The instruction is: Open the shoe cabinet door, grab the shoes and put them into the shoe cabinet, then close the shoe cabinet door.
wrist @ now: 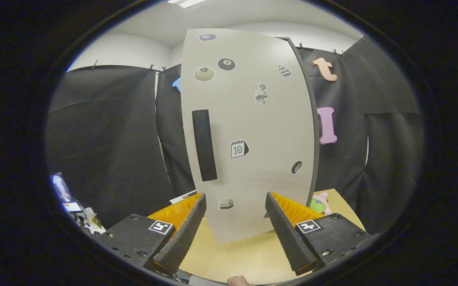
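Black cloth all around as booth wall (105, 131), white ceiling above with a light panel (185, 3). Pale wooden table (249, 254) below, running out under the fingers. Shoe cabinet (249, 131) upright on the table, straight ahead of the gripper (235, 214), its light grey door (268, 178) closed and facing the camera. Dark vertical handle (204, 145) on the door's left part, just above and beyond the left fingertip. Stickers scattered across the door: two billiard balls (215, 68) near the top, a chequered one (284, 71) toward the top right edge, a calendar sticker (239, 149) around the middle, a small box sticker (226, 203) low down between the fingers. Dark side edge of the cabinet visible along its right. Jaws wide apart, holding nothing, tips close to the door's lower part, touching or not cannot be told. Something pink and green (319, 203) on the table at the cabinet's right, beyond the right finger, mostly hidden, cannot tell what. Clutter (74, 206) past the table's left edge, low by the cloth. Bit of a hand (239, 281) at the near table edge, between the fingers' bases.
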A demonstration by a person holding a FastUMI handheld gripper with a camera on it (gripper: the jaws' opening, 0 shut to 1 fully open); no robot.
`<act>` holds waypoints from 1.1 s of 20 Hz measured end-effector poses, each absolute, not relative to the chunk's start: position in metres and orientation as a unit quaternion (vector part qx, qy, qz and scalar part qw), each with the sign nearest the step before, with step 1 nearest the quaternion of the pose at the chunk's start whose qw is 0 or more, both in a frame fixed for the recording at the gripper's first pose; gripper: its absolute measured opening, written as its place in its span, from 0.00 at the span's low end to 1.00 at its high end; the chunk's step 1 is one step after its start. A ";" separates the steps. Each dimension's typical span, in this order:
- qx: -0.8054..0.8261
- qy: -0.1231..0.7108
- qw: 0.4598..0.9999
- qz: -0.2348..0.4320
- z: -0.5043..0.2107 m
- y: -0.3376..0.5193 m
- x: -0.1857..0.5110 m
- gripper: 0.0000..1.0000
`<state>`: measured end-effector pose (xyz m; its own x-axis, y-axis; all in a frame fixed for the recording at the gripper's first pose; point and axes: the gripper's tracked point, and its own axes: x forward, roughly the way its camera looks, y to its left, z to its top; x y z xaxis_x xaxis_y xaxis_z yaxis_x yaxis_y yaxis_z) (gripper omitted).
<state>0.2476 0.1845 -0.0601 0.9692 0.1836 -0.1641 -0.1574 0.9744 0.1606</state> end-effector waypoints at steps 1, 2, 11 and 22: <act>0.076 0.085 0.990 0.086 -0.060 0.182 0.238 0.98; 0.078 0.082 0.990 0.086 -0.059 0.179 0.229 0.98; 0.069 0.045 0.995 0.056 -0.052 0.151 0.170 0.98; 0.041 -0.015 0.999 0.014 -0.018 0.132 0.125 0.98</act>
<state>0.1250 0.1320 -0.0183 0.9991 0.0265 0.0316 -0.0290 0.9962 0.0825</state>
